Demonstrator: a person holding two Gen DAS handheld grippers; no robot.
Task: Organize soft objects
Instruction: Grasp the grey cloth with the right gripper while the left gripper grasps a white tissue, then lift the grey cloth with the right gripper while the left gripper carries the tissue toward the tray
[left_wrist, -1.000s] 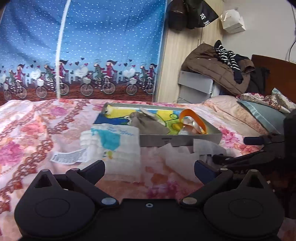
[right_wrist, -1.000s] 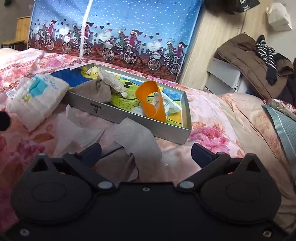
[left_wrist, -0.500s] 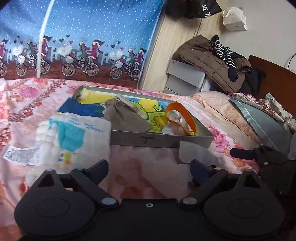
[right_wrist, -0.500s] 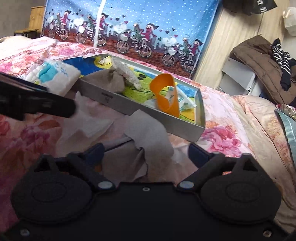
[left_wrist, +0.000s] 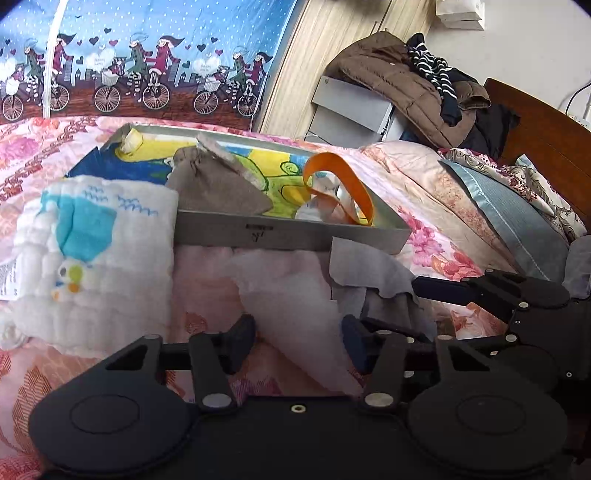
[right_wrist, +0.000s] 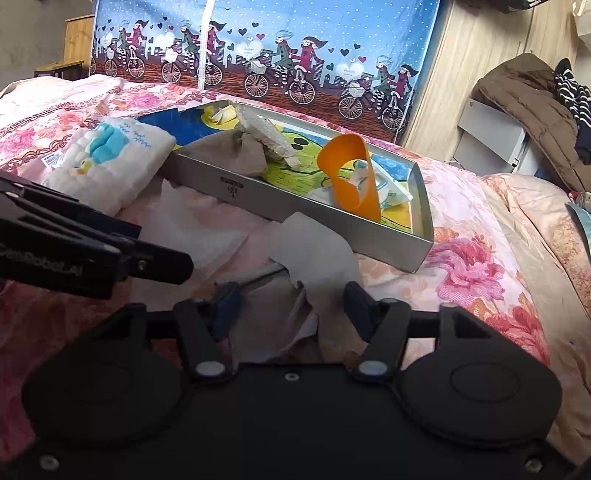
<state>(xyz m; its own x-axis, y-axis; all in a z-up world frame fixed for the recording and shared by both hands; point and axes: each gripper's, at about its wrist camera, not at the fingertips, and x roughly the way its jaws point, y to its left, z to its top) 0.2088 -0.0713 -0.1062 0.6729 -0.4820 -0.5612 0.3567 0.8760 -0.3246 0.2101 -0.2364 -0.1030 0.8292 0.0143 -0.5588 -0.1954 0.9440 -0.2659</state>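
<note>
Floral bedspread (left_wrist: 424, 173) | left claw (left_wrist: 299, 343), right claw (right_wrist: 291, 306): narrowed, astride cloths, unclenched

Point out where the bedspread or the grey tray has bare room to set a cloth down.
Free: the tray's blue-and-yellow floor behind the brown cloth, and the floral bedspread right of the tray. Crowded: the strip before the tray, holding the white tissue, grey cloth, folded towel and both grippers.
</note>
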